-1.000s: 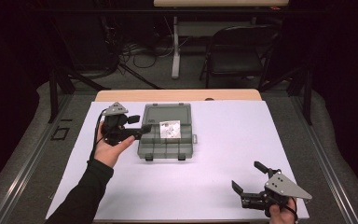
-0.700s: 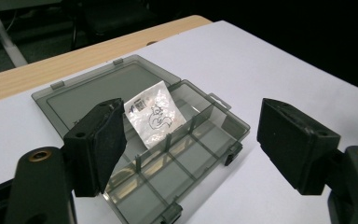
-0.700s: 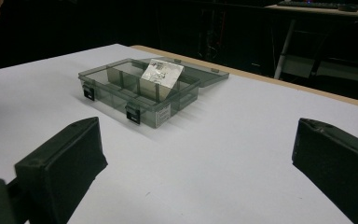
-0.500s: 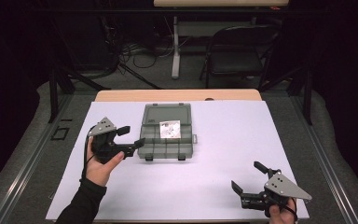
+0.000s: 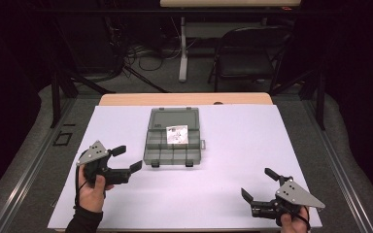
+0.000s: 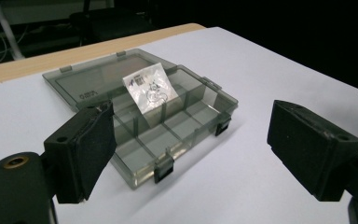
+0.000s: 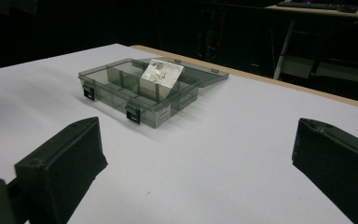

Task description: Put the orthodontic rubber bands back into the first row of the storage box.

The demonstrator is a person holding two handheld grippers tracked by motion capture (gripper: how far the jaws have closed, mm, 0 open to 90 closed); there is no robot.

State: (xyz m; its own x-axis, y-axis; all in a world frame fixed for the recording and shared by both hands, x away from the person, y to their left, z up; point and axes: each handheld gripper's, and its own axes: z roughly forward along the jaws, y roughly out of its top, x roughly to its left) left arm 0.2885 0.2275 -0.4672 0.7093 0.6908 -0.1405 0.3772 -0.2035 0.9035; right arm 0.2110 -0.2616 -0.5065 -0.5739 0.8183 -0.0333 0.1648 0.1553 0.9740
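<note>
A grey compartment box (image 5: 173, 140) is seen lying open near the middle of the white worktop (image 5: 233, 145), its lid (image 5: 174, 118) laid flat on the far side, and a small clear bag (image 5: 177, 134) with black print is placed on the dividers of the far compartments. The left gripper (image 5: 127, 158) is held just beside the near left corner of the box without touching it; its jaws have just been opening and are now spread wide with nothing between them. The right gripper (image 5: 259, 184) is kept at the near right of the worktop, well apart from the box, and its jaws are spread and empty too.
</note>
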